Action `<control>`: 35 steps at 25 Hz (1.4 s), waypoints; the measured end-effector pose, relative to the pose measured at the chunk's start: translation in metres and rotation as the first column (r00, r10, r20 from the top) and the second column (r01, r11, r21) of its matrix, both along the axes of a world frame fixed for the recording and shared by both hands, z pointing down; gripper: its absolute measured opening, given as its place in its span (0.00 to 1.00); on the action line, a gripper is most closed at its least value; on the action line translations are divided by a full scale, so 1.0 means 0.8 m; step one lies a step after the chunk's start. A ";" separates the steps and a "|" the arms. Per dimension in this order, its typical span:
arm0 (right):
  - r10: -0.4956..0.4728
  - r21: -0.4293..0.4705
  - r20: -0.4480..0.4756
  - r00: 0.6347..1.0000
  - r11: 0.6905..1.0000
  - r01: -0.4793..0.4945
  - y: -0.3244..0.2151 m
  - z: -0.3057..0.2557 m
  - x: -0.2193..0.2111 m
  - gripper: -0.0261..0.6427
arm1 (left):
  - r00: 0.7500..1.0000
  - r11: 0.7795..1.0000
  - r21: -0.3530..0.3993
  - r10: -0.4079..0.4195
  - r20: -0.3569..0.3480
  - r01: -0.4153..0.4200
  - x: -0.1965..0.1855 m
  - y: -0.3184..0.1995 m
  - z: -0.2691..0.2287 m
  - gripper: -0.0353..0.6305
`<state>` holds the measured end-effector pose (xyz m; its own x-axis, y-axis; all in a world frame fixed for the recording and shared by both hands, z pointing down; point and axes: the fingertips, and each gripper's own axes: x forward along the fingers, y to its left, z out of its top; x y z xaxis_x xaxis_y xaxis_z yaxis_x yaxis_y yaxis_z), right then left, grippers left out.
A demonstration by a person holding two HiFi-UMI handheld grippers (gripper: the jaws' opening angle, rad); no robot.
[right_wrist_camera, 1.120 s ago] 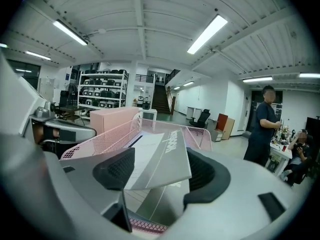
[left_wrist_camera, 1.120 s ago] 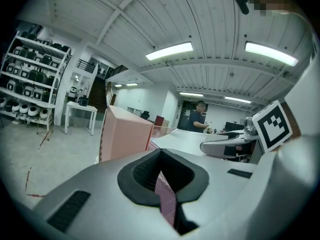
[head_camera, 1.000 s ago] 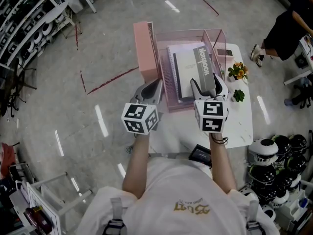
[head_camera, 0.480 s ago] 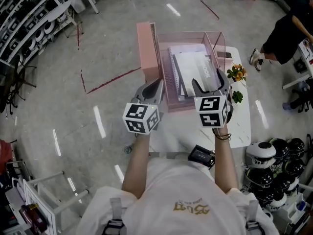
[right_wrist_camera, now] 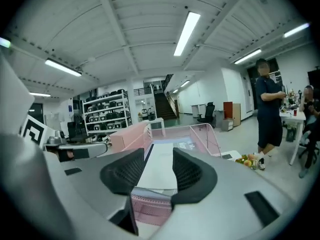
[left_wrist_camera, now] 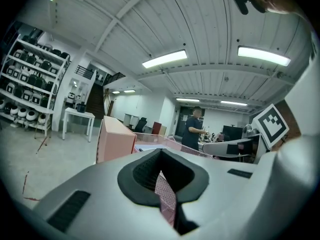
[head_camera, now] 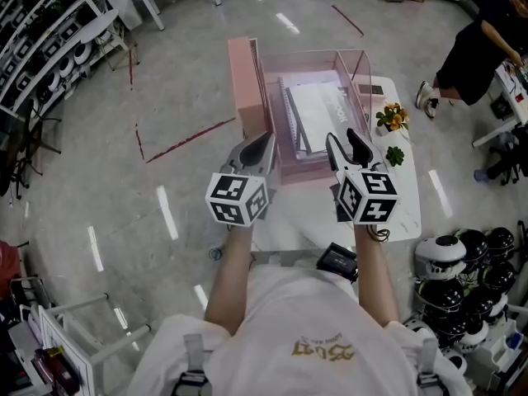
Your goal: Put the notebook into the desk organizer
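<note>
A pink mesh desk organizer (head_camera: 360,73) stands on the white table (head_camera: 404,209). The white spiral notebook (head_camera: 318,114) lies flat inside it, seen lengthwise in the right gripper view as notebook (right_wrist_camera: 161,159). My right gripper (head_camera: 347,143) sits just short of the organizer's near edge. Its jaws are closing with nothing between them, and the notebook lies beyond the pads (right_wrist_camera: 190,171). My left gripper (head_camera: 262,143) is at the organizer's front left, shut on a strip of its pink mesh wall (left_wrist_camera: 167,196).
A solid pink box (head_camera: 246,81) stands against the organizer's left side. A small flower pot (head_camera: 392,119) and a green plant (head_camera: 397,157) sit at the table's right. A person (head_camera: 474,48) stands at the far right. Shelves (head_camera: 41,31) line the left, helmets (head_camera: 462,262) the lower right.
The right gripper let go of the notebook and drew back toward me. The notebook now lies flat in the organizer. The left gripper stayed in place.
</note>
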<state>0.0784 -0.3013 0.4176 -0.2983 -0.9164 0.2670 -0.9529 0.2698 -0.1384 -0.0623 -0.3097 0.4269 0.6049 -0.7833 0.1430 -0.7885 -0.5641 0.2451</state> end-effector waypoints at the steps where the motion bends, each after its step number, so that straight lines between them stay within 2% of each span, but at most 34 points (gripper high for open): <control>1: -0.003 0.006 0.024 1.000 1.000 0.003 0.008 -0.001 -0.001 0.31 | 1.000 1.000 0.002 0.003 0.002 -0.003 0.001 0.005 -0.001 0.07; 8: -0.012 0.058 0.157 0.988 0.998 0.003 0.060 -0.011 0.004 0.06 | 1.000 1.000 0.008 0.003 0.000 -0.003 0.005 0.045 -0.002 0.07; 14: -0.034 0.093 0.132 0.991 0.995 0.021 0.102 -0.010 0.003 0.06 | 1.000 1.000 0.010 0.007 -0.004 -0.007 0.006 0.085 -0.003 0.07; 29: 0.026 0.108 0.108 0.994 0.993 -0.038 0.149 -0.007 0.023 0.06 | 1.000 1.000 0.026 -0.007 0.005 0.007 0.014 0.122 -0.010 0.07; 35: 0.049 0.121 0.175 0.983 0.990 -0.071 0.155 -0.012 0.030 0.06 | 1.000 1.000 0.022 -0.007 0.013 0.007 0.016 0.126 -0.007 0.07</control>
